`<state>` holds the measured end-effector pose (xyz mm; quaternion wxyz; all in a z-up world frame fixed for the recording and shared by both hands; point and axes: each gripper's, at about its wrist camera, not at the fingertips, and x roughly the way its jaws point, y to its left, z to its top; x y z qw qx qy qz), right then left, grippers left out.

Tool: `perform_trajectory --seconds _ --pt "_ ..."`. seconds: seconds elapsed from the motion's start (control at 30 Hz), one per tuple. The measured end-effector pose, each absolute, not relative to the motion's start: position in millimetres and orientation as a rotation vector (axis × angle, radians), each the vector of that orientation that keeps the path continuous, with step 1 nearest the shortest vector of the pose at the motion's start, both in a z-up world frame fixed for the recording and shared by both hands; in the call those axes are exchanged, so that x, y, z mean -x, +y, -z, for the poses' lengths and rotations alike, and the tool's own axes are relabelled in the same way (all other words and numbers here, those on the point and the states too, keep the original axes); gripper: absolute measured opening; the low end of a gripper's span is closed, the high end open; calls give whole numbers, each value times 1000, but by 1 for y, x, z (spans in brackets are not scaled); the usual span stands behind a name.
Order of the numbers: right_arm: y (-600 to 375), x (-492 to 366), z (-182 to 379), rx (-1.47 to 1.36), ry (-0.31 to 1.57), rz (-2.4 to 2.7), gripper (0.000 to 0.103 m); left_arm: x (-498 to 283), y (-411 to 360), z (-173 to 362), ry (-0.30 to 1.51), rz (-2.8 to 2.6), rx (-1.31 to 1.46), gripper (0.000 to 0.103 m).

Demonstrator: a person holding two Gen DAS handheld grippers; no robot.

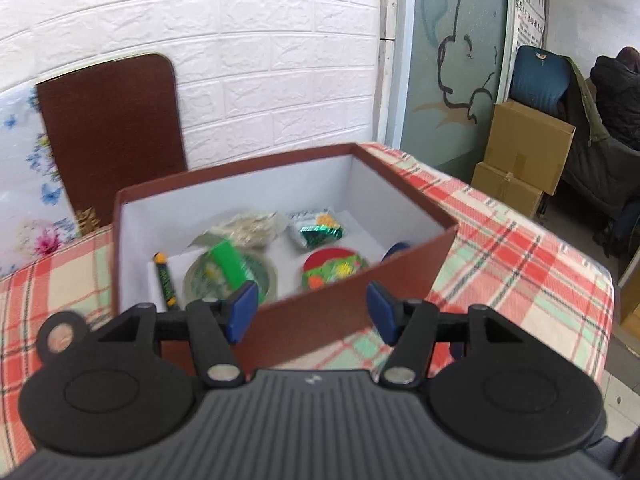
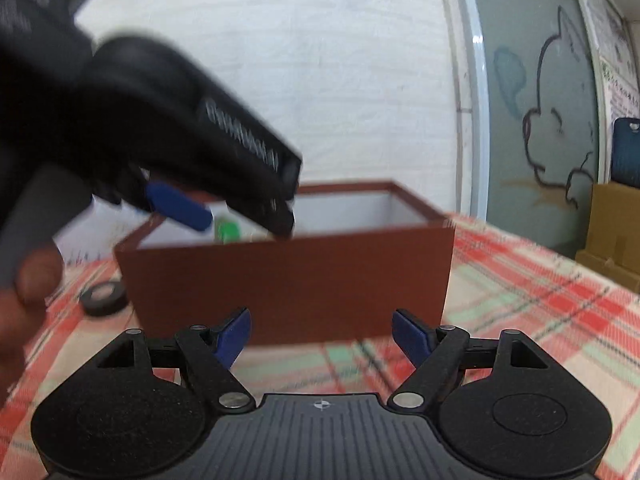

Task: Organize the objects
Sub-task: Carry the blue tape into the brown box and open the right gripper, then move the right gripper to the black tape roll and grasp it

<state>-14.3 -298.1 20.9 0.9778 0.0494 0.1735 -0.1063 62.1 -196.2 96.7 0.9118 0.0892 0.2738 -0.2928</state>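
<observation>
A brown box [image 1: 344,300] with a white inside stands on the plaid tablecloth [image 1: 500,264]. In it lie a blurred green piece [image 1: 227,261] on a tape roll [image 1: 200,284], a dark marker [image 1: 165,282], a clear bag [image 1: 250,225], a green packet [image 1: 318,232] and a red round item [image 1: 332,268]. My left gripper [image 1: 312,312] hangs open over the box's near wall, with nothing between its pads. In the right wrist view, the left gripper [image 2: 232,216] hovers above the box [image 2: 288,284] and the green piece [image 2: 226,230]. My right gripper [image 2: 322,332] is open and empty, short of the box.
A black tape roll [image 2: 103,298] lies on the cloth left of the box, near a person's hand [image 2: 24,300]. A brown board [image 1: 112,132] leans on the white brick wall behind. Cardboard boxes [image 1: 524,152] and a chair stand beyond the table's right edge.
</observation>
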Motion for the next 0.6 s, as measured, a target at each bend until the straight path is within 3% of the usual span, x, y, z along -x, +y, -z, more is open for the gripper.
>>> perform_trajectory --seconds 0.6 --pt "-206 28 -8 29 491 37 77 -72 -88 -29 742 242 -212 64"
